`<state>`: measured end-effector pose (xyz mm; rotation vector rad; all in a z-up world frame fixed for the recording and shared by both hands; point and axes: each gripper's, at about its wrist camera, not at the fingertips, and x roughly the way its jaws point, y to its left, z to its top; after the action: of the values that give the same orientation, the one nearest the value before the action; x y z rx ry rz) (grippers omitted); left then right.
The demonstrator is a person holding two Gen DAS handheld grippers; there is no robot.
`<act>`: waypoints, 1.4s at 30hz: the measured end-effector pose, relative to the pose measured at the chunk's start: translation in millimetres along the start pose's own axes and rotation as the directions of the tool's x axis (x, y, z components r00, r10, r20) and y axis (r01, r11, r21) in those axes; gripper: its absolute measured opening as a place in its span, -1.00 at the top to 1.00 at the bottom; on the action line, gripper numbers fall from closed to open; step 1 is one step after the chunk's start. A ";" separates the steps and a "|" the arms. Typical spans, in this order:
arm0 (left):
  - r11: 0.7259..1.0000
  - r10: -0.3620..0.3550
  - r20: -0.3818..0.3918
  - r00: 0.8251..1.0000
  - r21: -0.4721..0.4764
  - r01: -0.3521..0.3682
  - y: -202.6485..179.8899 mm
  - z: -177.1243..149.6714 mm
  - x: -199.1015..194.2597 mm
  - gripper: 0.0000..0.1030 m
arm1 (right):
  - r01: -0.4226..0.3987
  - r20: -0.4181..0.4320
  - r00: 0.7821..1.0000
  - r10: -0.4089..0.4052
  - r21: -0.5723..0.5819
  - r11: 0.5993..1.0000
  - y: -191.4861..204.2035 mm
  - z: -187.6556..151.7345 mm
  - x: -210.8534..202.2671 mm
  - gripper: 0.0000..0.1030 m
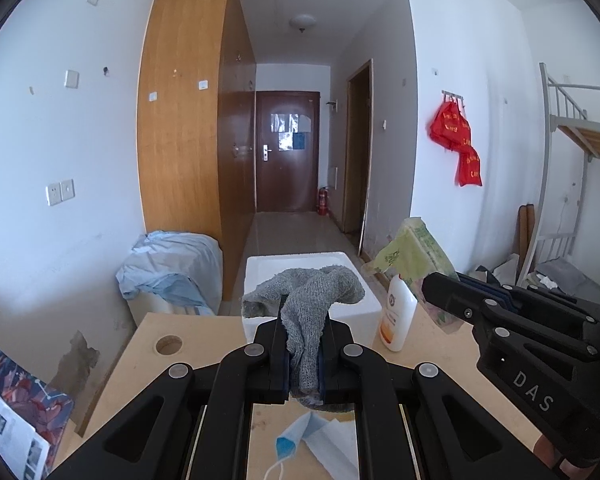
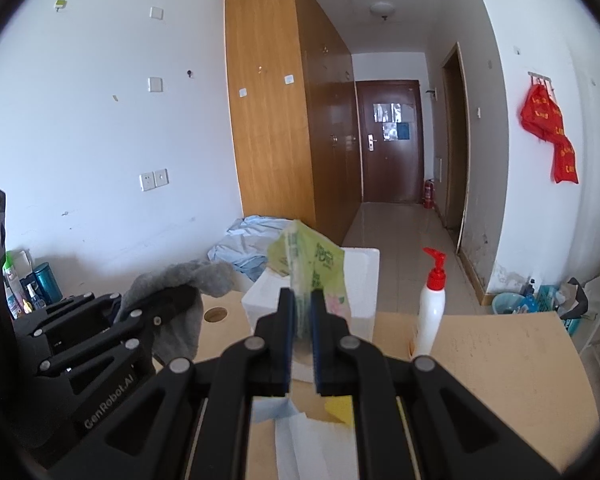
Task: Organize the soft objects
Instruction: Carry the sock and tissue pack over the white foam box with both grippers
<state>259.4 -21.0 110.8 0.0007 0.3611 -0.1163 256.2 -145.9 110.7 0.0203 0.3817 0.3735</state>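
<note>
A: Grey knit, that is what the left tool [image 1: 303,344] pinches: a grey cloth [image 1: 308,300] caught between its pressed fingers, the loose end bunched up ahead of the tips.

B: Where does the cloth sit against the white foam box [image 1: 356,308]?

A: In the left wrist view its free end hangs in front of the box's open top. I cannot tell whether it touches the rim.

B: And the right tool [image 2: 302,312]?

A: Pressed nearly together on a green tissue pack [image 2: 312,264], gripped by its lower edge so the pack stands up above the fingers, also in front of the foam box.

B: What lies on the surface [image 2: 500,352]?

A: A white pump bottle [image 2: 430,316] with a red pump stands just right of the box. Below the left tool lies a blue face mask [image 1: 290,440] beside a white sheet. Below the right tool, something yellow [image 2: 340,410] shows beside pale blue and white sheets.

B: Behind the box?

A: A heap of light blue fabric [image 1: 172,268] by the wooden wardrobe [image 1: 180,120], on the floor side.
</note>
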 end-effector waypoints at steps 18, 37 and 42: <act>0.999 0.005 -0.038 0.999 -0.035 -0.006 16.9 23.1 57.8 0.82 | 0.008 -0.024 1.000 -0.008 -0.006 1.000 -11.4 16.3 49.2 0.79; 0.999 -0.024 -0.092 0.995 -0.030 0.021 22.1 31.2 121.7 0.82 | 0.008 -0.059 0.998 -0.007 0.008 1.000 -26.2 25.1 99.2 0.79; 1.000 -0.025 -0.104 0.994 -0.019 0.023 20.9 30.7 135.2 0.82 | 0.012 -0.068 0.998 -0.011 0.018 1.000 -29.6 22.0 107.4 0.79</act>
<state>398.2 -16.2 91.4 -0.0148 0.4668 -0.1375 367.2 -133.7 89.8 0.0231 0.4518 0.3599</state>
